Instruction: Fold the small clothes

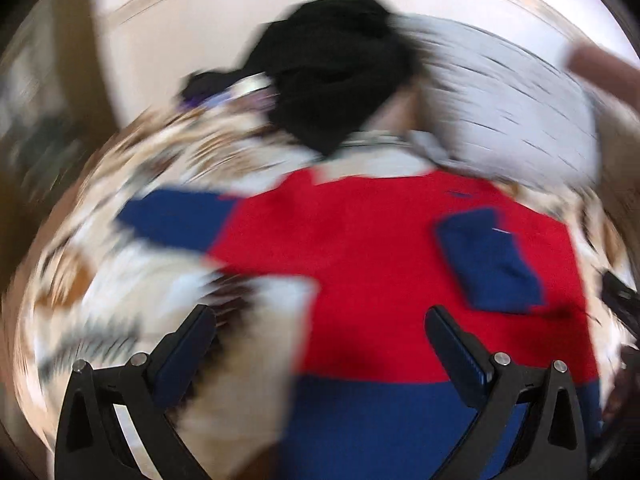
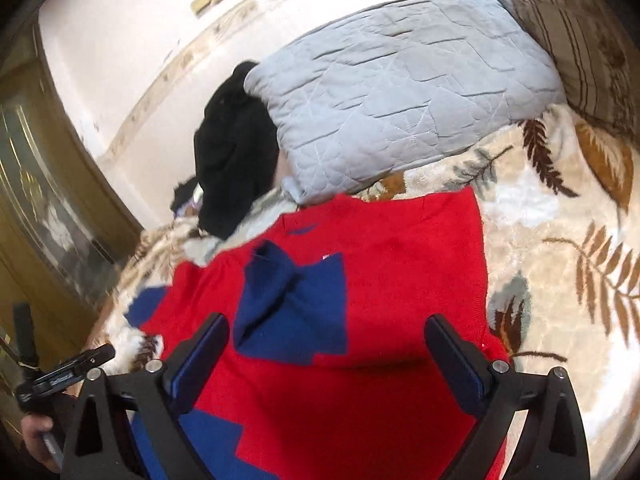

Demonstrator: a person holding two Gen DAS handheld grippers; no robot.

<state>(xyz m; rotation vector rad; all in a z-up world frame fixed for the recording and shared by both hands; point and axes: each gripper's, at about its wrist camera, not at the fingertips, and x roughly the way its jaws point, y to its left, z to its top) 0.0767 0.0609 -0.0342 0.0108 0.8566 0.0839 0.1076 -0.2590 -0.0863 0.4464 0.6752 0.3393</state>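
Red-and-blue sweater (image 2: 360,320) is spread on the leaf-patterned blanket (image 2: 560,280), filling the lower centre of both views, one blue sleeve (image 2: 296,312) already laid across its chest. That loose sleeve could be dragged out of place if the outstretched sleeve (image 1: 172,216) at left is pulled over carelessly. Left gripper (image 1: 320,332) and right gripper (image 2: 326,340) are held low over the hem, jaws apart and empty.

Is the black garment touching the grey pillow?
Touching. The right wrist view shows the black garment pressed against the grey pillow's left end, with no gap between them.
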